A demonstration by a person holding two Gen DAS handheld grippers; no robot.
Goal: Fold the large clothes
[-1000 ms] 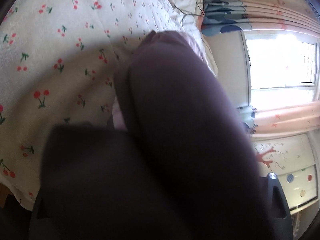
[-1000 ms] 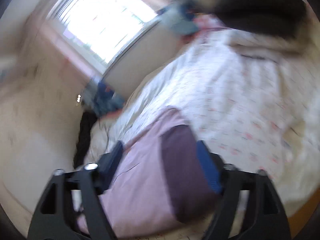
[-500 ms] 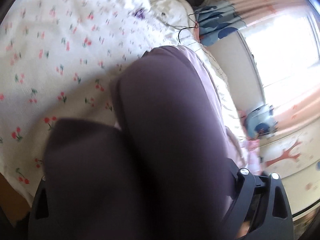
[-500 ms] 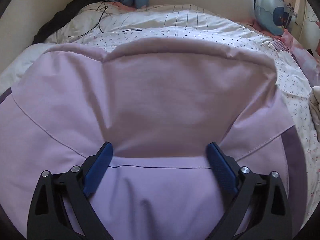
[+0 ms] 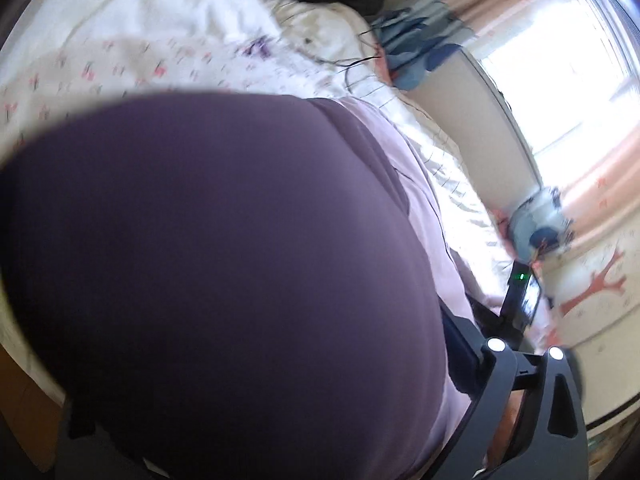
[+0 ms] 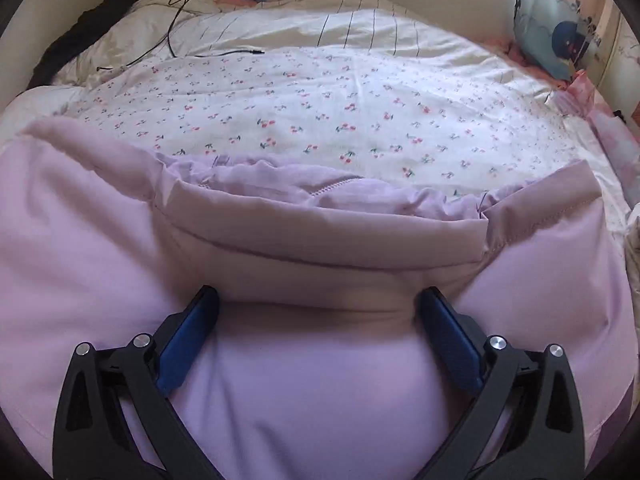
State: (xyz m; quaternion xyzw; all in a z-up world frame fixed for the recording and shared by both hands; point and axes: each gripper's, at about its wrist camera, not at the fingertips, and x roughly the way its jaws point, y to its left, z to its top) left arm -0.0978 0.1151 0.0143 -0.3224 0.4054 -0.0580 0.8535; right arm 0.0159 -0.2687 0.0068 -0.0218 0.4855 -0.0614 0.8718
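The garment is a padded lilac jacket [image 6: 320, 380] with dark purple panels [image 5: 224, 264]. It lies on a bed covered by a cherry-print sheet [image 6: 340, 104], at the near edge of the mattress.

Right gripper [image 6: 318, 316]: jaws opening, both blue pads [image 6: 448, 344] spread wide. A bulge of lilac fabric sits between the pads; whether they still press it cannot be told with certainty, but the fabric is not visibly pinched. Beyond the fingertips a folded band of the jacket runs across the view, with a gathered lining edge behind it.

Left gripper [image 5: 256, 392]: jaws opening. Only the right-hand finger [image 5: 464, 344] is visible; the dark purple panel fills most of the view and hides the other finger. The panel lies between the fingers, close against the lens.

Surroundings: a black cable [image 6: 176, 28] lies on the striped bedding [image 6: 360, 24] at the far side. A blue printed cushion [image 6: 556, 36] stands against the wall at the far right corner. A bright window [image 5: 560, 80] shows in the left wrist view.
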